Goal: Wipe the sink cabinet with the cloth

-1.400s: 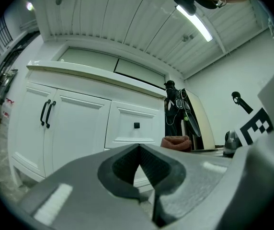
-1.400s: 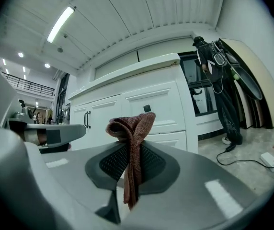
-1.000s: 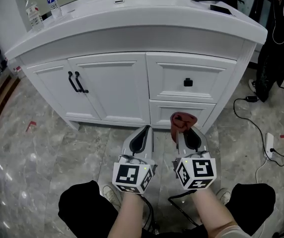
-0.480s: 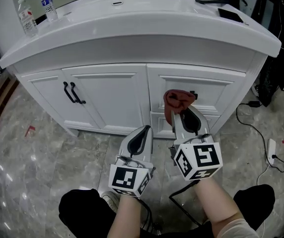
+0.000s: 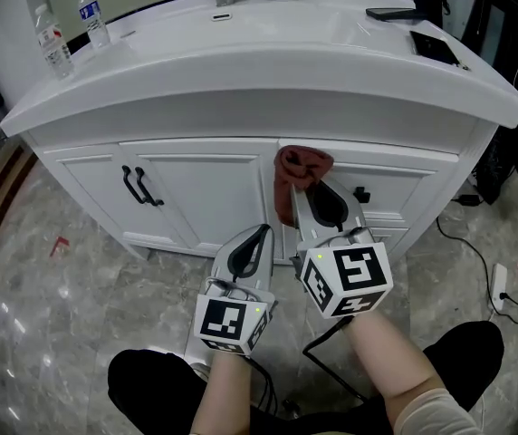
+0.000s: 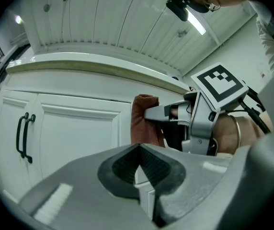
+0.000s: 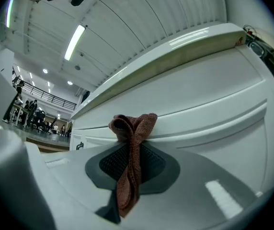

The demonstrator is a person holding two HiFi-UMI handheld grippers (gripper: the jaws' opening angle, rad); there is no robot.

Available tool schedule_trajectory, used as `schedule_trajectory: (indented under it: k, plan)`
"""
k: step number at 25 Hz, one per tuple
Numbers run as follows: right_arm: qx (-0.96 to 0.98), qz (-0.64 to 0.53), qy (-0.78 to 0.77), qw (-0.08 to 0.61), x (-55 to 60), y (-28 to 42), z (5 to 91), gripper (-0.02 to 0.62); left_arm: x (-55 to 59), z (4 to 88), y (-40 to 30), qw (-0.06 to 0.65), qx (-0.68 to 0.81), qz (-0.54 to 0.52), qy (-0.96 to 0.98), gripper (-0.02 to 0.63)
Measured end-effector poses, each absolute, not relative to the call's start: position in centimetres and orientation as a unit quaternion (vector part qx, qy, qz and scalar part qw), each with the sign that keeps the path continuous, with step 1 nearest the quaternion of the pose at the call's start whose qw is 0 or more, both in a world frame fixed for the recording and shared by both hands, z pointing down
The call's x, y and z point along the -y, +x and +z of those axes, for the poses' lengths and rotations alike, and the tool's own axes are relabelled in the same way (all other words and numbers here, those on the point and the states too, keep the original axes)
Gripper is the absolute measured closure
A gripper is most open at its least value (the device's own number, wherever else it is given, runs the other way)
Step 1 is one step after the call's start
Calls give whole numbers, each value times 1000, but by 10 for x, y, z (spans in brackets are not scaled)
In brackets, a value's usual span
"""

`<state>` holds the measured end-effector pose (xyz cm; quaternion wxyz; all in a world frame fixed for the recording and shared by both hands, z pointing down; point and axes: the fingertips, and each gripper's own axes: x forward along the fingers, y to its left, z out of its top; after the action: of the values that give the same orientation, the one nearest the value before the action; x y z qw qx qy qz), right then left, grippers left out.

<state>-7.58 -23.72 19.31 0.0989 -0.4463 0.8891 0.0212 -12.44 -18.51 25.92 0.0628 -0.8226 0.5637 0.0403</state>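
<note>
- Two water bottles [image 5: 52, 39] stand at the left end of the white countertop [image 5: 241, 62], near its back edge.
- Below them, on the left half of the cabinet [image 5: 205, 202], a pair of black door handles [image 5: 141, 187] sits upright where the two doors meet.
- The left gripper [image 5: 259, 234] hangs low in front of the cabinet's middle, clear of the front. Its jaws are closed together with nothing in them.
- The cloth [image 5: 297, 163] is a reddish-brown rag, wrung into a narrow, rumpled strip. Its long axis runs up and down along the right gripper's jaws. A knotted, folded head points up toward the countertop's overhang, and the thin tail hangs down between the jaws.
- The head of the cloth sits at the top edge of the upper right drawer, close to the cabinet's centre line. It looks to be pressed against the white front there.
- The right gripper [image 5: 318, 193] is raised higher than the left and just beside it, aimed at the cabinet. Its jaws are clenched on the cloth's middle, so the bunched end sticks out past the tips.
- A small black knob [image 5: 361, 195] shows on the drawer front, just to the right of that gripper.
- Two dark phones [image 5: 395, 13] lie flat near the right end of the countertop, one toward the back and one by the right edge.
- On the grey floor [image 5: 78, 279] by the cabinet's right corner, a black cable runs to a white power strip [image 5: 499, 284].
</note>
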Motion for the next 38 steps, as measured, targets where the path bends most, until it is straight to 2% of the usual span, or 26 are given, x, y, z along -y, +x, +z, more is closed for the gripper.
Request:
schedule_trajectory:
  k: [6, 26, 38]
  plan:
    - [-886, 14, -454, 89, 244, -63, 198, 515, 184, 247, -127, 58, -565, 62, -821, 606]
    - [-850, 35, -523, 55, 250, 33, 200, 512, 175, 252, -63, 69, -515, 51, -853, 606]
    - [-782, 24, -619, 69, 249, 135, 193, 514, 173, 260, -26, 58, -482, 46, -873, 606]
